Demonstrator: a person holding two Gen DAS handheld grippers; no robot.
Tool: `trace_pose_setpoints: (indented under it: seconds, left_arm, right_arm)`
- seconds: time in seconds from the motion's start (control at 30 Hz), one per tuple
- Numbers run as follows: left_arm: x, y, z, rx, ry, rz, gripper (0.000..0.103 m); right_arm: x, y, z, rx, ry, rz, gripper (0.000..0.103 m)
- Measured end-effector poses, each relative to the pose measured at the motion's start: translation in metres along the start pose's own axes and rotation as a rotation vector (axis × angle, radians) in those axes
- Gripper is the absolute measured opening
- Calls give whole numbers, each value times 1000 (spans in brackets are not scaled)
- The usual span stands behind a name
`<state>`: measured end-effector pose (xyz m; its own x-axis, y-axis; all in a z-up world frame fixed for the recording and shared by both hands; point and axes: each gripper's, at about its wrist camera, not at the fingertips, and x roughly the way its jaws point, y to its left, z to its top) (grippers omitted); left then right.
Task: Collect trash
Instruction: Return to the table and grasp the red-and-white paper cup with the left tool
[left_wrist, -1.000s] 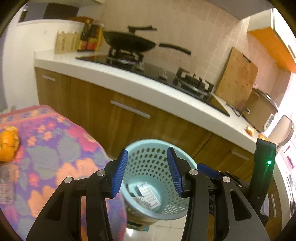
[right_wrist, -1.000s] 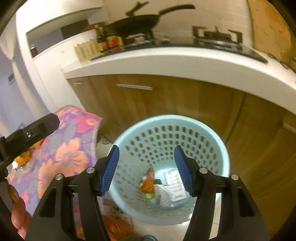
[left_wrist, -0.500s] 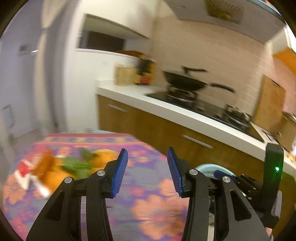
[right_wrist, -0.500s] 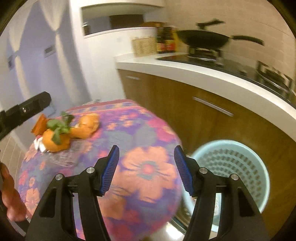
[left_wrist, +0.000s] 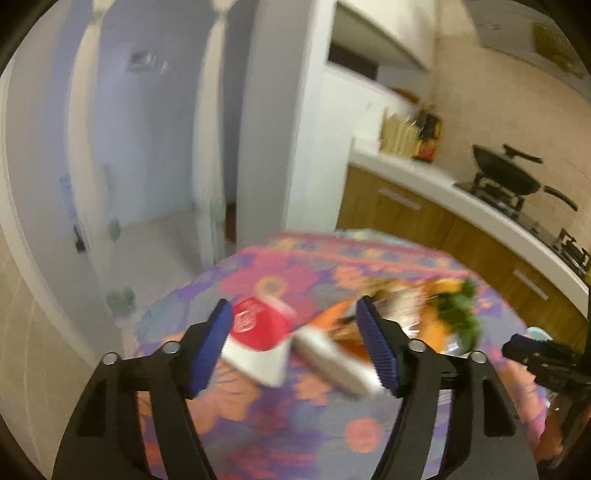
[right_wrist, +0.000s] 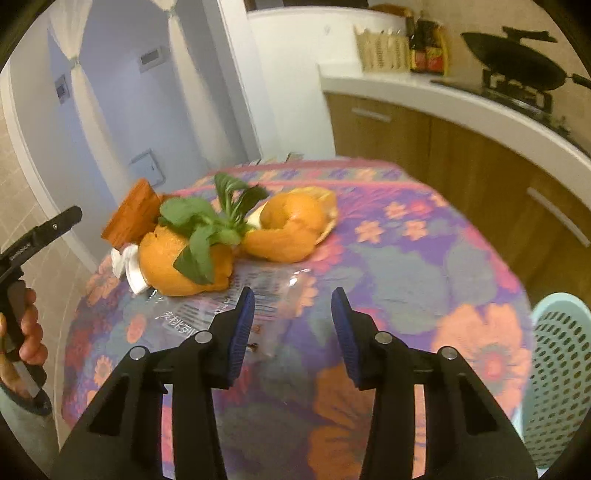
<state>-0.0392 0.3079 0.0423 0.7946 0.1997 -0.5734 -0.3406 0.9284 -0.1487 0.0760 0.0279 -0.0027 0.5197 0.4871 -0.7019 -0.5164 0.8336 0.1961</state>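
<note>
Trash heaped at the far left edge of a flower-print table, both grippers hanging over it with nothing held.

Two curls of orange peel (right_wrist: 295, 229) lie touching, with green leaves (right_wrist: 207, 229) draped over them; a brown carton (right_wrist: 133, 214) leans behind them at the table's far left edge, and a clear plastic wrapper (right_wrist: 236, 302) lies flat just in front. In the blurred left view a red and white carton (left_wrist: 258, 332) sits in the same heap. The right gripper (right_wrist: 291, 328) hangs above the tablecloth (right_wrist: 406, 266) near the wrapper, its blue-padded fingers spread wide and empty. The left gripper (left_wrist: 299, 347) is equally wide open over the red carton, gripping nothing. A pale blue perforated basket (right_wrist: 561, 387) stands past the table's right edge. Behind runs a white countertop (right_wrist: 443, 99) bearing a black wok (right_wrist: 513, 70).
</note>
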Motion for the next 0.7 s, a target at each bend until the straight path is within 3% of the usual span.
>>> trace_pose_setpoints:
  seconds: [0.1, 0.23, 0.3, 0.7]
  left_arm:
    - [25, 33, -1, -23, 65, 21, 71]
    - [54, 54, -2, -38, 121, -3, 71]
    - [62, 59, -5, -61, 141, -20, 71]
    - [85, 63, -22, -109, 219, -79, 77]
  right_arm:
    - [20, 11, -1, -4, 39, -2, 40]
    - [34, 16, -2, -11, 61, -29, 41]
    - [34, 13, -2, -6, 58, -36, 45]
    - [40, 8, -2, 5, 75, -50, 46]
